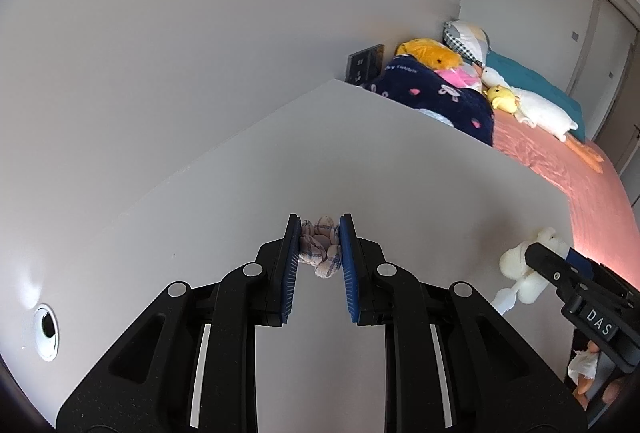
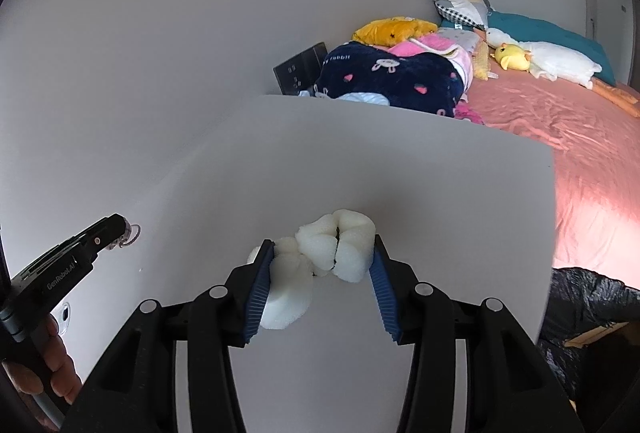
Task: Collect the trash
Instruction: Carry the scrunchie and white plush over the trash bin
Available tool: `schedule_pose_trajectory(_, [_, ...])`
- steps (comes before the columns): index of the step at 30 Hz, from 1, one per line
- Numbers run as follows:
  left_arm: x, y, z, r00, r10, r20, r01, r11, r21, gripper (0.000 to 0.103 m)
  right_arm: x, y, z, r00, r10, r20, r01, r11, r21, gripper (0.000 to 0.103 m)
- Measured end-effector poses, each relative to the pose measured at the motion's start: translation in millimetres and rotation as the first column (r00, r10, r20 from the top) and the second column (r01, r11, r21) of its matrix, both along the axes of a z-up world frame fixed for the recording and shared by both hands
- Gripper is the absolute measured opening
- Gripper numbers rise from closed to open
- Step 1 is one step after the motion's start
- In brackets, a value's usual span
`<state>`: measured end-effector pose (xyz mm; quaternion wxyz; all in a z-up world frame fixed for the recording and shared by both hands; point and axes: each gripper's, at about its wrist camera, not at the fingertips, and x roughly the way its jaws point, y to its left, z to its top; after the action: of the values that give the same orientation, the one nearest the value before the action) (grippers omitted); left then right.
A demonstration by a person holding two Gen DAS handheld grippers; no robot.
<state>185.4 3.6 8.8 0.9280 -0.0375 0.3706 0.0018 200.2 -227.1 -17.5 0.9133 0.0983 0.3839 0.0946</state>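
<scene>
The left tongs (image 1: 319, 249) are clenched on a small crumpled wad of plaid cloth (image 1: 318, 247), held above the white table (image 1: 200, 213). It looks light and limp, so a pinch through its bulk should keep it from slipping. The right tongs (image 2: 324, 253) squeeze a bundle of white foam pieces (image 2: 336, 245) above the same table; the foam is airy and springy, dents under the pads, and loose pieces could drop out unless gripped across the middle. A black trash bag (image 2: 592, 309) waits beside the table's edge.

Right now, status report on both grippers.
Left gripper shut on crumpled plaid cloth. Right gripper clamps white foam piece. White desk otherwise unobstructed.
</scene>
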Motion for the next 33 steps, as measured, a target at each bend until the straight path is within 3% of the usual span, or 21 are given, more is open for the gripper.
schedule_pose_trajectory(17, [-57,-62,23,0.995,-0.096,0.031,0.095,0.995,0.034,0.020,-70,-53,30,0.997,-0.045,0.056,0.044,0.999,0.014,0.050])
schedule_pose_trajectory(33, [-87,-136,24,0.977,-0.210,0.035,0.208,0.977,0.052,0.020,-127,-108,41,0.988,-0.120,0.096,0.118,0.993,0.019,0.050])
